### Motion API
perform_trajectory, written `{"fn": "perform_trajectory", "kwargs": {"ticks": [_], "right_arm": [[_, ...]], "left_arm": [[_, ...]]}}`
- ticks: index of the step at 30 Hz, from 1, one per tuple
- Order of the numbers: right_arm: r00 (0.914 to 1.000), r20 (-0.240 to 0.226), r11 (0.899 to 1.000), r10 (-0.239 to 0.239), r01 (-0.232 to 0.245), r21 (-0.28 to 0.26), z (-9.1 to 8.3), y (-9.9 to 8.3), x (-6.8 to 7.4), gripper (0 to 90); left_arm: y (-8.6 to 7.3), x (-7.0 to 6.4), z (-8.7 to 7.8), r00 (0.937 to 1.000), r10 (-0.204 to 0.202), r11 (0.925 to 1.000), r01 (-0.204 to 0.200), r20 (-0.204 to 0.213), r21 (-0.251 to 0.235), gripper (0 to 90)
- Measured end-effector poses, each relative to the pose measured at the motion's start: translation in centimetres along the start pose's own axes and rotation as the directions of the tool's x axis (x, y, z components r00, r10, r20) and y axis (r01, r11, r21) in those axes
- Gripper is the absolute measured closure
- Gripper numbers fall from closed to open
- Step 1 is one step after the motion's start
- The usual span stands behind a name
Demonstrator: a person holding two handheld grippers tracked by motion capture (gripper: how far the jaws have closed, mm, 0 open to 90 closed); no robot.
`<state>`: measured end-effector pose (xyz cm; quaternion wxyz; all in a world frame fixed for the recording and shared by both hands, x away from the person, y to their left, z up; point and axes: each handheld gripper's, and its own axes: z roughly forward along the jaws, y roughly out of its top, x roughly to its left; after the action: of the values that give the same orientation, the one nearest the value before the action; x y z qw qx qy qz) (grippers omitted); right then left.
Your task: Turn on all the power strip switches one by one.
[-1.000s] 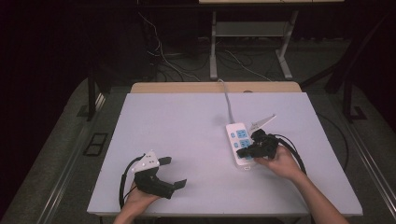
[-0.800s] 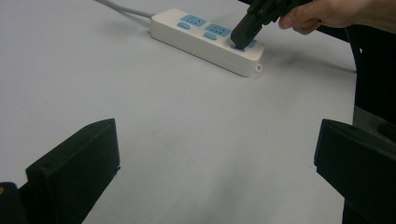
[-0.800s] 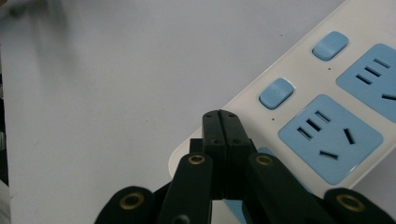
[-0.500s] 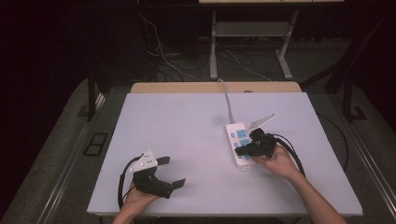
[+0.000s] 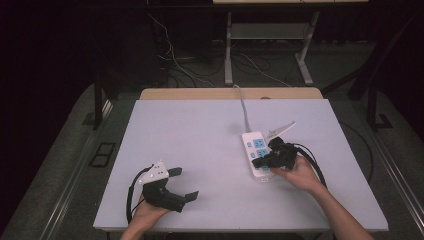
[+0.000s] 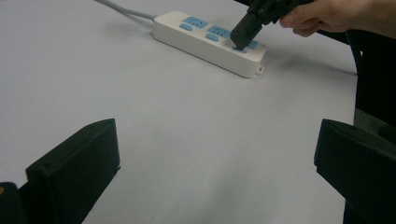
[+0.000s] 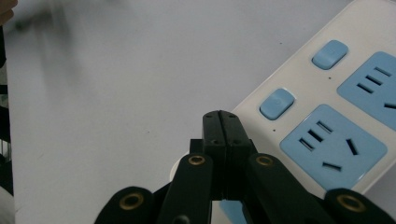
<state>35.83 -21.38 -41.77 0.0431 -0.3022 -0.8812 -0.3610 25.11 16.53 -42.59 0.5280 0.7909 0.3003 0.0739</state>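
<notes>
— Over the near end of the power strip (image 5: 257, 153), what's your right gripper (image 5: 262, 161) doing?

— Its jaws are pressed together on nothing, tip down at the strip's nearest blue switch (image 6: 243, 47); I judge I'm pressing it.

— And the left gripper (image 5: 183, 183)?

— Well clear of the strip toward my side, jaws spread wide, idle. Next I'd need a straight, gentle push, then lift off.

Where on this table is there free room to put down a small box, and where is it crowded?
The far left of the table is bare, and so is the middle between the left gripper and the power strip. The crowded part is the right, around the strip, where the right gripper works.
</notes>
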Motion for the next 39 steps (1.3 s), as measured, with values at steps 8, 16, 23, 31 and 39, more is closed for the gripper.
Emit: {"fn": "perform_trajectory", "kwargs": {"ticks": [8,16,23,31,39], "right_arm": [[1.0000,-0.001,1.000,-0.006,0.006,-0.003,-0.7,0.2,0.1,89.9],[0.9997,-0.001,1.000,-0.023,0.023,-0.004,-1.3,1.2,0.1,89.8],[0.9996,0.007,1.000,-0.029,0.029,0.010,-1.5,1.9,-0.3,89.8],[0.9996,0.007,0.999,-0.027,0.027,0.020,-1.3,2.2,-0.8,89.8],[0.9998,0.009,0.999,-0.018,0.018,0.029,-0.8,2.6,-1.5,89.8]], "left_arm": [[0.0,0.0,0.0,1.0000,0.000,1.0000,0.000,-0.001,-0.001,0.0],[0.0,0.0,0.0,1.0000,-0.002,1.0000,0.002,-0.002,-0.003,0.0],[0.0,0.0,-0.1,1.0000,-0.001,1.0000,0.001,-0.002,-0.002,0.0],[0.0,0.1,-0.1,1.0000,-0.002,1.0000,0.002,-0.004,0.000,0.0],[0.0,0.1,-0.1,1.0000,-0.002,1.0000,0.002,-0.003,0.001,0.0]]}}
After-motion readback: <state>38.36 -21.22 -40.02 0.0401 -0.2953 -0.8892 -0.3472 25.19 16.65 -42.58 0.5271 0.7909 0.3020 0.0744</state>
